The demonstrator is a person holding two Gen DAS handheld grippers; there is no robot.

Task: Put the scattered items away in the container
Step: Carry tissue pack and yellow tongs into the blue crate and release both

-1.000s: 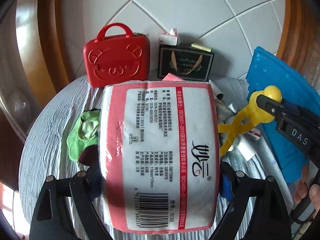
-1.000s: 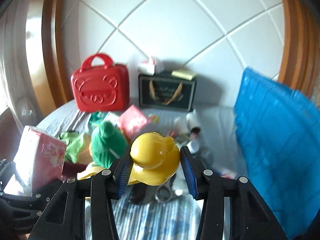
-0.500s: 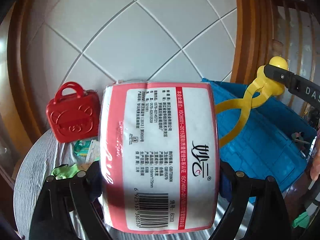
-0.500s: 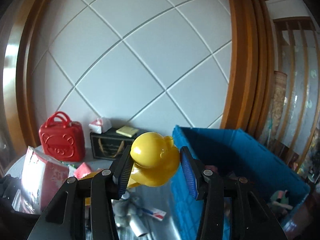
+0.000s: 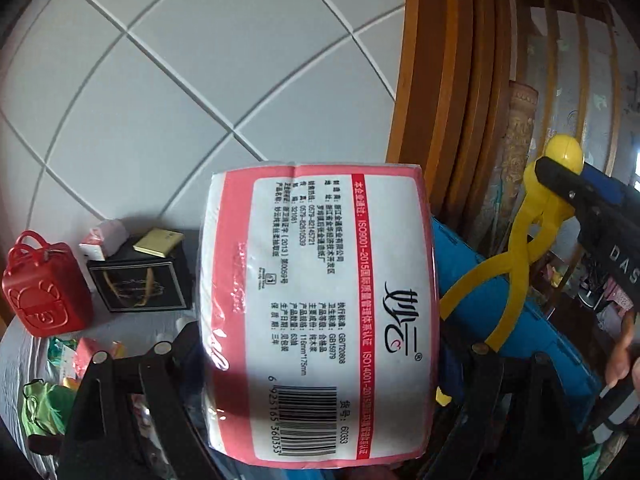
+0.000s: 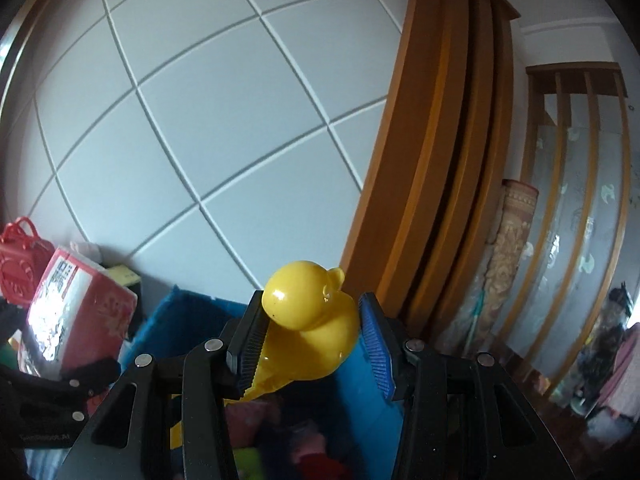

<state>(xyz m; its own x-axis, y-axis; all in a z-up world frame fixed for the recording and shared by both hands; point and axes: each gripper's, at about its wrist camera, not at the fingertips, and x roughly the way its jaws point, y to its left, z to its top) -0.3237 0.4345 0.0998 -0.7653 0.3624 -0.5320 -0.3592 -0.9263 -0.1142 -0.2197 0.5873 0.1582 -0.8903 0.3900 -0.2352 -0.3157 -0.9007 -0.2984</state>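
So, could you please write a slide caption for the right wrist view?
Right tool carries a yellow duck-headed tong above the blue bin, which already holds items.

My right gripper (image 6: 312, 344): jaws clamped on yellow duck-head toy (image 6: 310, 306), blue ribbed pads pressing both sides, yellow handle running down behind left pad. Directly below and behind: blue container (image 6: 188, 312), open, blurred pink and green things inside. Far left: my left gripper (image 6: 60, 376) gripping pink-and-white tissue pack (image 6: 76, 316), tilted. Red case (image 6: 20, 264) at left edge. Background: white wall with diagonal grooves, wooden frame to right.
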